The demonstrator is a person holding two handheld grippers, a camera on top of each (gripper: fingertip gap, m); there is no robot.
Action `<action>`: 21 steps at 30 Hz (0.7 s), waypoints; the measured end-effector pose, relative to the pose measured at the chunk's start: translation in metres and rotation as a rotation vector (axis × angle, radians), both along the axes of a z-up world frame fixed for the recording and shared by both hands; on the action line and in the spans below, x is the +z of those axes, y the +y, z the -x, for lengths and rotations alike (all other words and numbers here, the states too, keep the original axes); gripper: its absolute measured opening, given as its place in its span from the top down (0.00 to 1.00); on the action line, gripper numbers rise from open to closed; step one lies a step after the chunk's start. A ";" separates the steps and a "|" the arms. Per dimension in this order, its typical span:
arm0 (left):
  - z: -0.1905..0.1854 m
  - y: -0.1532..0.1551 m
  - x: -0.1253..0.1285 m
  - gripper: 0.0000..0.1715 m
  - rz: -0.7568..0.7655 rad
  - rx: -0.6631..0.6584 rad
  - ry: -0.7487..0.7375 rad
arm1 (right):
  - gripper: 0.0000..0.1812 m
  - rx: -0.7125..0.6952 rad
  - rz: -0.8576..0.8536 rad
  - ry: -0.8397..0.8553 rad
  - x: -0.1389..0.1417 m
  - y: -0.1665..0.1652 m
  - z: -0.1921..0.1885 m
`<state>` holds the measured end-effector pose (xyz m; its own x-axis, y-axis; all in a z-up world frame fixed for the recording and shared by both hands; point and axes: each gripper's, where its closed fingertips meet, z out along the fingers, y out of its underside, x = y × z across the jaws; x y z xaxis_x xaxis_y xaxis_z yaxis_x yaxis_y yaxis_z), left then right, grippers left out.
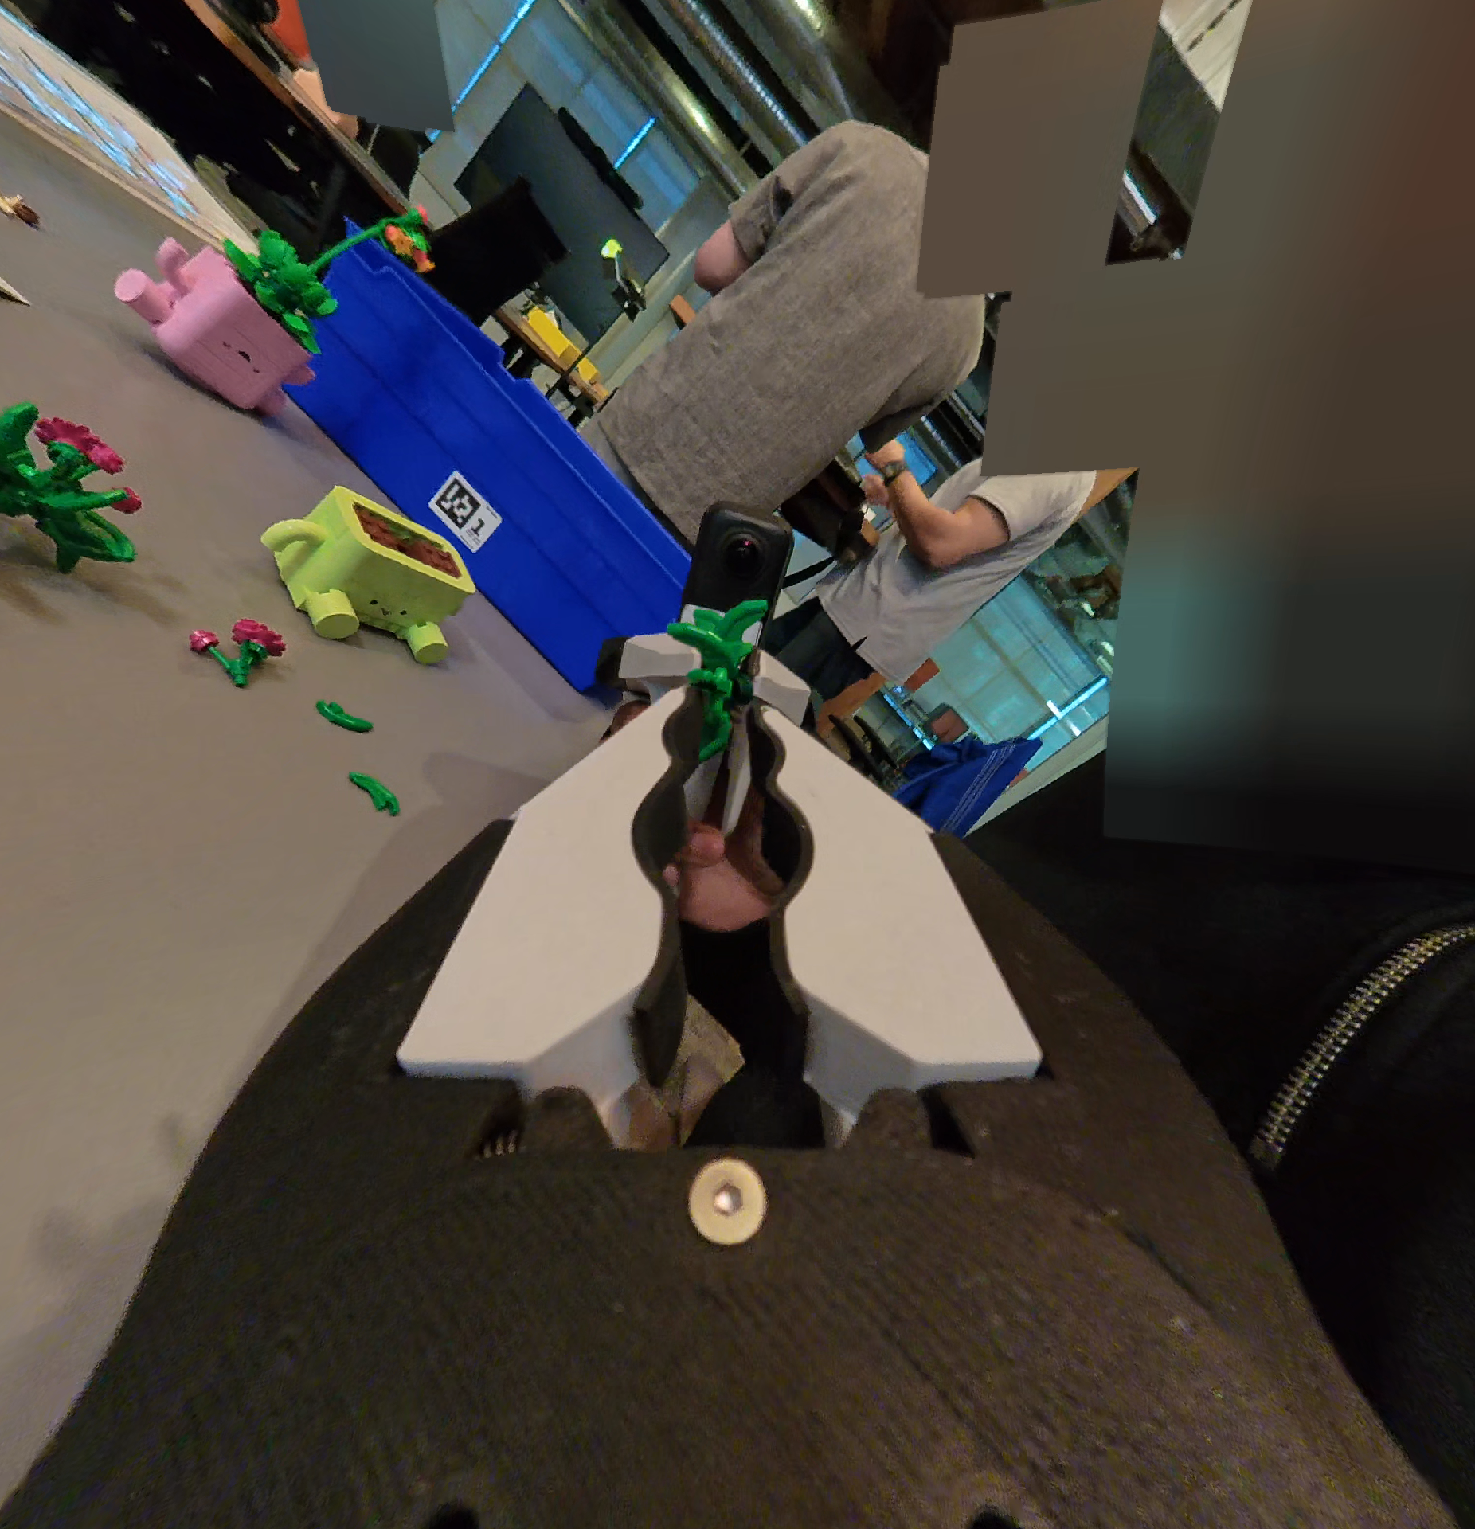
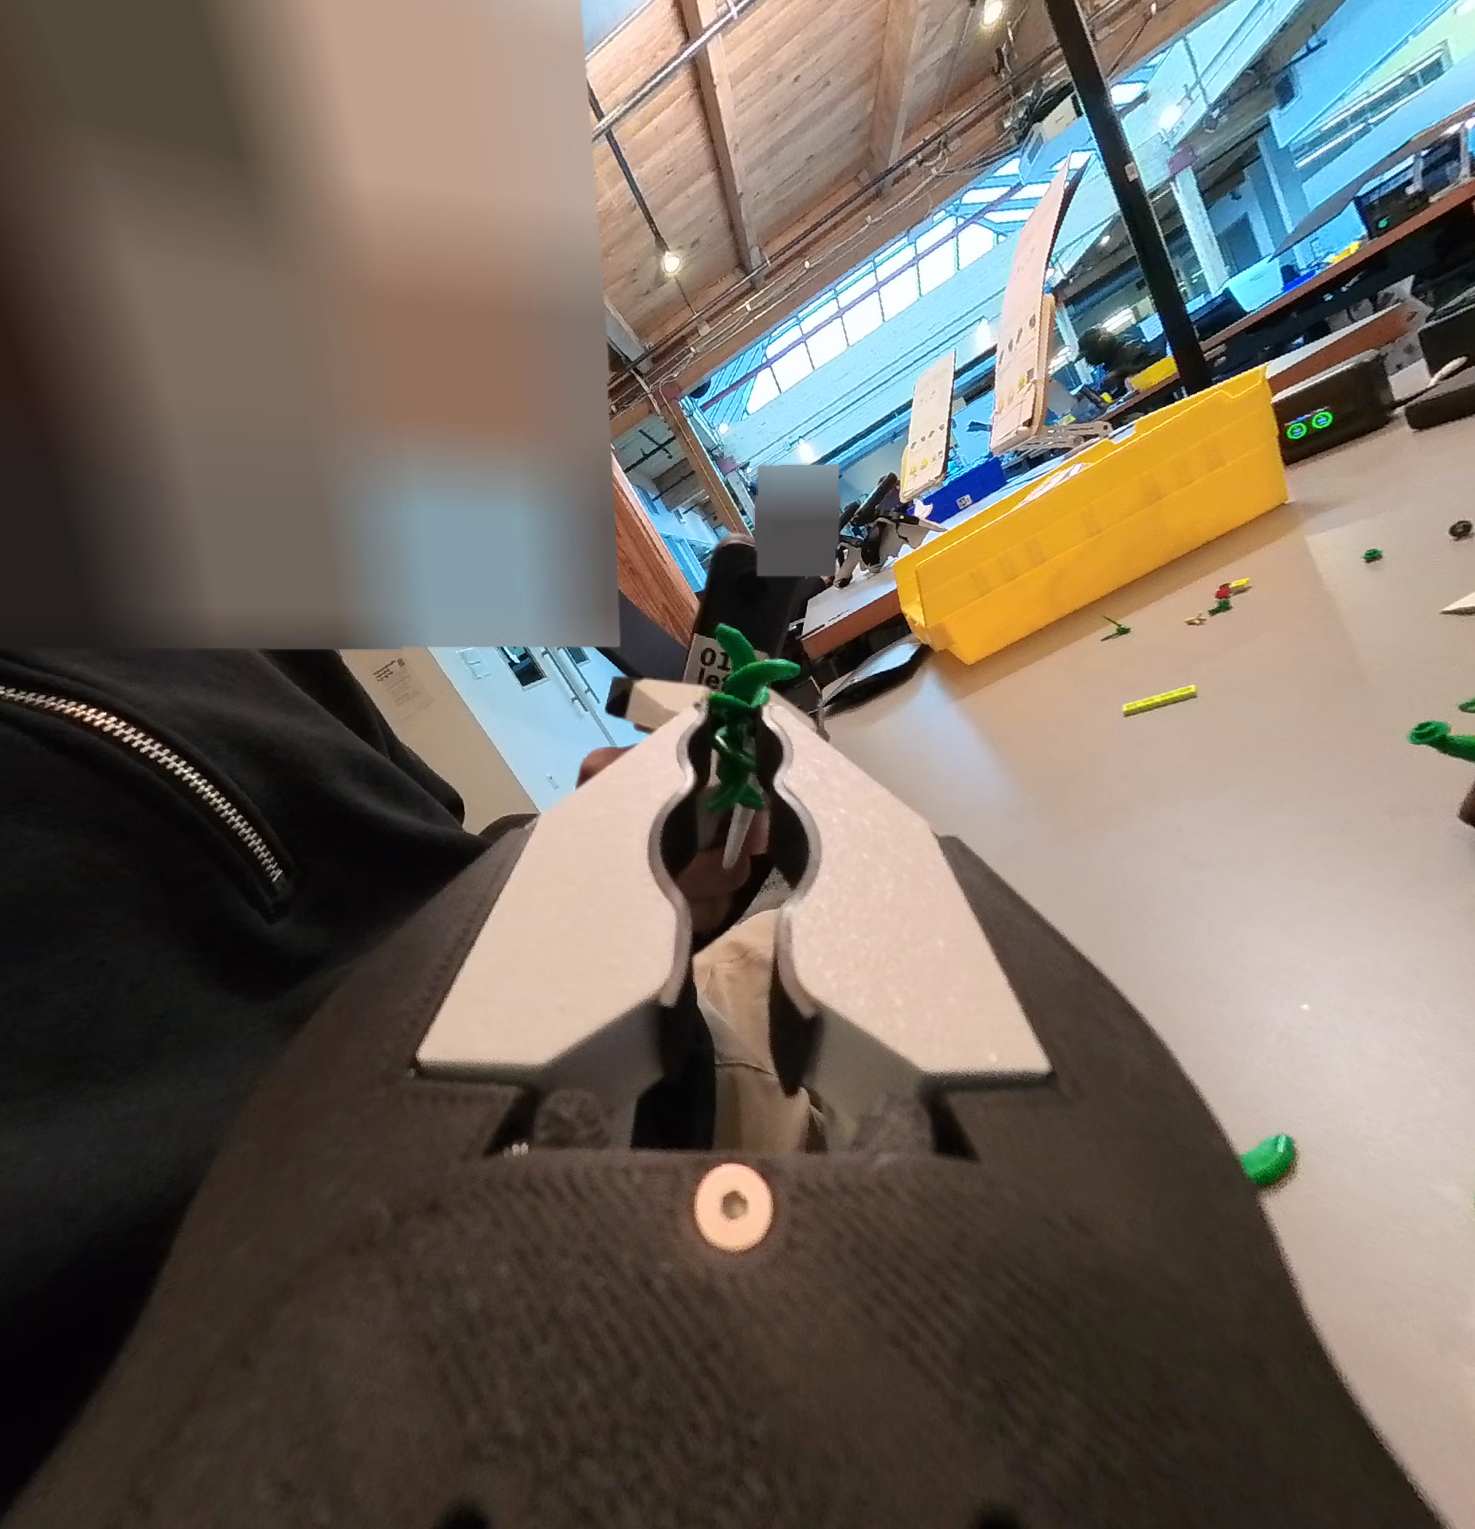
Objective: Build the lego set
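Facing each other tip to tip above the table edge, the left gripper [image 1: 722, 703] and the right gripper [image 2: 738, 716] are both clenched on one green leafy stem [image 1: 718, 678], each with its fingers drawn nearly together around it. The stem is thin and bright green, with curled fronds sticking up past the fingertips; the same stem [image 2: 742, 728] shows in the right wrist view with leaves fanning toward 1 o'clock.

Only the left wrist view shows the blue bin [image 1: 469, 463] running from 11 o'clock toward centre, the pink pot [image 1: 221, 331] with green foliage at 10 o'clock touching the bin's near end, the lime-green pot [image 1: 370, 571] tipped on its side just beside the bin, a flower bunch [image 1: 47, 488] at 9 o'clock, a small pink flower sprig [image 1: 238, 649] and two loose green leaves [image 1: 345, 716].

Only the right wrist view shows the yellow bin [image 2: 1090, 538] at 2 o'clock, a lime strip [image 2: 1159, 700] and scattered small pieces on the table [image 2: 1049, 910].

Bare tabletop lies open between the grippers and both bins. A dark zipped jacket [image 2: 138, 827] sits close at 9 o'clock.
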<state>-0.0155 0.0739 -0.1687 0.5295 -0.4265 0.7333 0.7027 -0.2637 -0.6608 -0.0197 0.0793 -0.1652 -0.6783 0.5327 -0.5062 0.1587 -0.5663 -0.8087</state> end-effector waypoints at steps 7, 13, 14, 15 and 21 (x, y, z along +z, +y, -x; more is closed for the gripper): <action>0.002 0.003 -0.003 0.92 0.019 0.021 -0.012 | 0.96 -0.032 -0.040 -0.016 -0.003 -0.002 0.003; 0.002 0.003 -0.004 0.98 0.032 0.034 0.020 | 0.96 -0.070 -0.093 -0.018 -0.005 -0.002 0.005; 0.002 0.003 -0.004 0.98 0.033 0.035 0.025 | 0.96 -0.069 -0.094 -0.016 -0.005 -0.002 0.005; 0.002 0.003 -0.004 0.98 0.033 0.036 0.028 | 0.96 -0.068 -0.093 -0.017 -0.005 -0.002 0.005; 0.000 0.002 -0.002 0.99 0.030 0.028 0.043 | 0.95 -0.057 -0.077 -0.015 -0.004 -0.002 0.004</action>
